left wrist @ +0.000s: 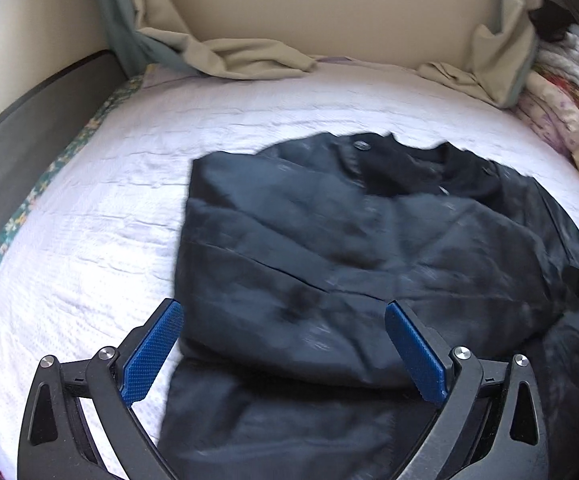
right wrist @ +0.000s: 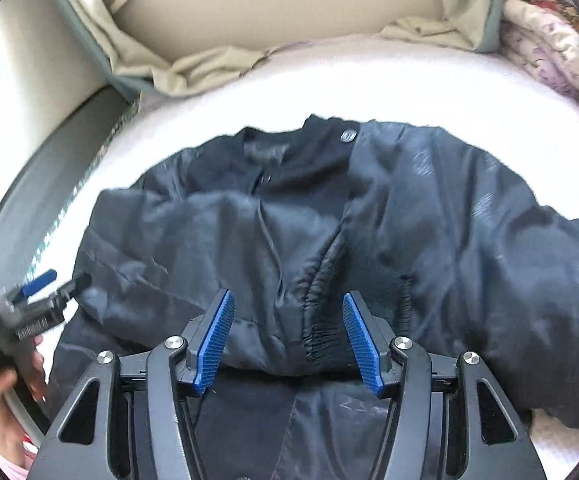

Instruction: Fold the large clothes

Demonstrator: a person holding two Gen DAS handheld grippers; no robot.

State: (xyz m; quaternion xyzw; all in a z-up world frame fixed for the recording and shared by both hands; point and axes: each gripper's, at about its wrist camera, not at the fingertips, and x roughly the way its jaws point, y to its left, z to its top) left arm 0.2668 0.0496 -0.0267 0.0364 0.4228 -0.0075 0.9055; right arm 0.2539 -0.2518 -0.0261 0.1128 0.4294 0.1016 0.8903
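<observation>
A black shiny jacket (left wrist: pixel 349 248) lies on the white bedspread (left wrist: pixel 89 208), collar toward the far side, its left sleeve folded across the body. My left gripper (left wrist: pixel 283 350) is open and empty, hovering over the jacket's near left part. In the right wrist view the jacket (right wrist: pixel 429 220) fills the middle, with the folded sleeve's ribbed cuff (right wrist: pixel 325 332) between my fingers. My right gripper (right wrist: pixel 287 340) is open, just above that cuff, holding nothing. The left gripper (right wrist: pixel 45 292) shows at the far left in a hand.
Beige curtains (left wrist: pixel 249 56) drape onto the bed's far edge below a wall. A pile of patterned bedding (left wrist: pixel 561 116) sits at the far right. A grey bed frame edge (left wrist: pixel 17 152) runs along the left side.
</observation>
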